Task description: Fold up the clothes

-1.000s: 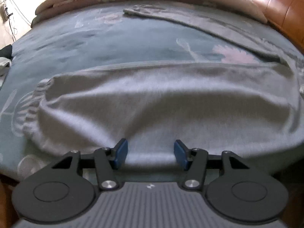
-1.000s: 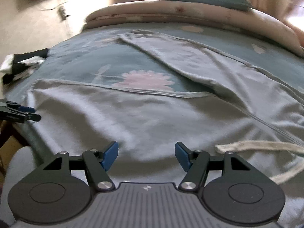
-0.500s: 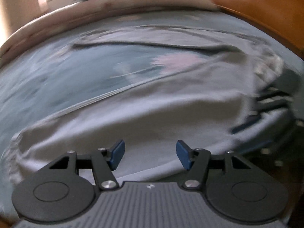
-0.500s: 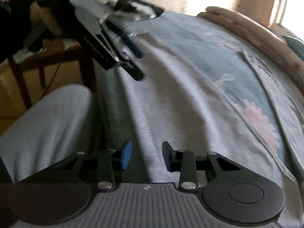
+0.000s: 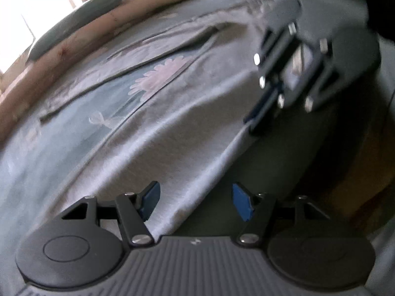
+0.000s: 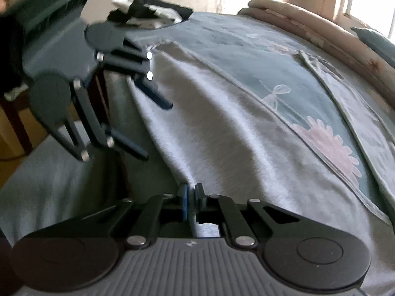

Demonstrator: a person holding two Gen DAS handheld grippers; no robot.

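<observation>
Fabric fills my left wrist view: the grey garment [image 5: 172, 133] lies spread across the flowered bedspread [image 5: 49, 143], its near edge running along the side of the bed. A second ago this camera looked squarely over the cloth; now it is rolled hard over, and my left gripper [image 5: 195, 201] sits at that hem with its jaws opening, the edge of the cloth lying between them but not pinched. Farther along the same edge I see my right gripper [image 5: 261, 113], blurred, down on the hem. From the right wrist view the change is plainer: my right gripper [image 6: 191, 203], wide apart a second ago, is now clamped on a ridge of the garment [image 6: 234, 148], with cloth squeezed between the blue pads [image 6: 183, 202]. The left gripper [image 6: 148, 125] hovers open over the hem beyond. One corner is secured, I judge; the left must close before I can lift and fold.
</observation>
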